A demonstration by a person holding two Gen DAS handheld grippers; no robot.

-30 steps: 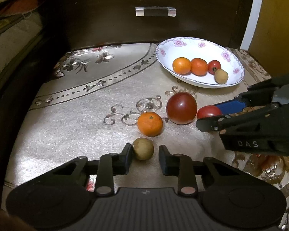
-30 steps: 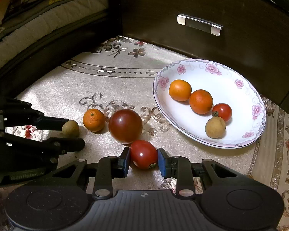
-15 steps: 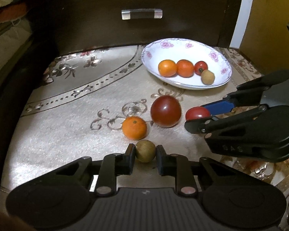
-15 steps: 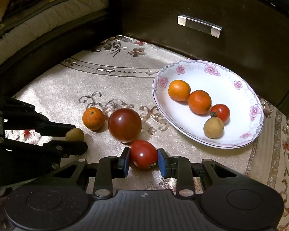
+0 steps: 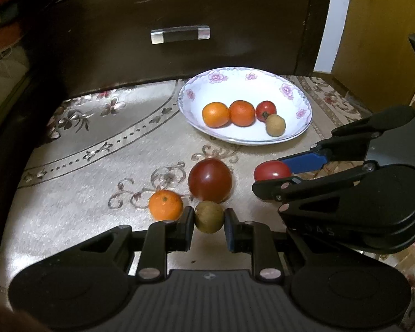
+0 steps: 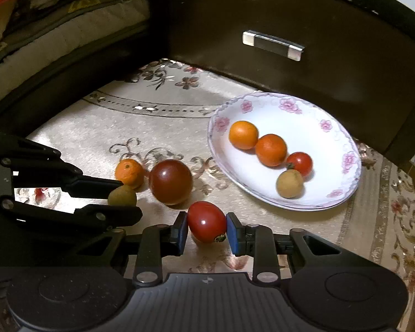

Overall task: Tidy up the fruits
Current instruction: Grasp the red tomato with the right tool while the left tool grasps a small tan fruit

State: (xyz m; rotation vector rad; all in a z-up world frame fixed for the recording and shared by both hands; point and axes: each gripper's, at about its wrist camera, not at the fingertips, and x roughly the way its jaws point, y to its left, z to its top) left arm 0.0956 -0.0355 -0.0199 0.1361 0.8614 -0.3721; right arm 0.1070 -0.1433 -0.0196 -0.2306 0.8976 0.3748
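Note:
My left gripper (image 5: 209, 218) is shut on a small brown longan (image 5: 209, 216), also seen in the right wrist view (image 6: 122, 196). My right gripper (image 6: 206, 222) is shut on a small red tomato (image 6: 206, 221), which also shows in the left wrist view (image 5: 271, 170). A small orange (image 5: 165, 204) and a large dark red tomato (image 5: 209, 180) lie on the cloth between the grippers. The white flowered plate (image 5: 296, 102) beyond holds two oranges, a small red tomato (image 5: 266, 110) and a longan (image 5: 275, 125).
A dark wooden drawer front with a clear handle (image 5: 179, 33) stands right behind the plate. The beige embroidered tablecloth (image 5: 96, 149) covers the surface. Bedding (image 6: 41, 27) lies at the left. A yellow wall (image 5: 379, 27) is at the right.
My left gripper closed on the longan, lifted it and moved forward toward the large tomato. My right gripper kept its hold on the red tomato and barely moved.

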